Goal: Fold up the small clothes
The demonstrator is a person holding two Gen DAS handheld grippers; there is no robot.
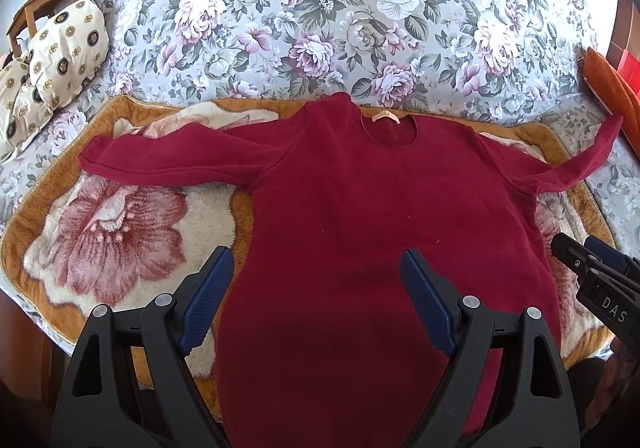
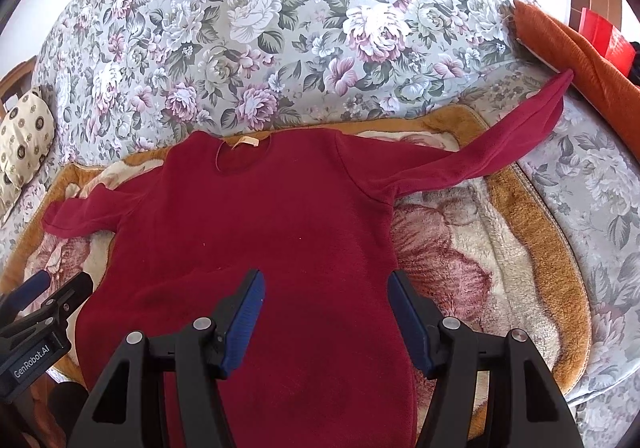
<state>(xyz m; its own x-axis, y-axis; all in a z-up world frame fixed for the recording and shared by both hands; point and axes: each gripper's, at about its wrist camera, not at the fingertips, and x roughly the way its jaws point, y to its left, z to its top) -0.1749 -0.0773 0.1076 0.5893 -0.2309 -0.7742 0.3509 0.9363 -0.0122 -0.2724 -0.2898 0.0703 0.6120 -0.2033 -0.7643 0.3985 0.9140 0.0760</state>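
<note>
floral bedding covers the bed (image 1: pixel 360 8), with a plush orange-bordered blanket (image 1: pixel 120 248) spread on it as the folding surface. both grippers hang side by side at the near edge, tilted down, jaws spread wide with nothing between the pads. the left gripper (image 1: pixel 318 300) sits over the left part of the hem of a dark red long-sleeved top (image 1: pixel 380 208); the right gripper (image 2: pixel 326 320) sits over the right part of that hem. from either gripper the top runs straight ahead, collar farthest away, long axis along the pointing line. its left sleeve (image 1: pixel 160 160) stretches out sideways on the left gripper's side, the nearer hand for it; the right sleeve (image 2: pixel 500 144) angles away up to the right, toward an orange cloth (image 2: pixel 580 60), nearer the right gripper.
</note>
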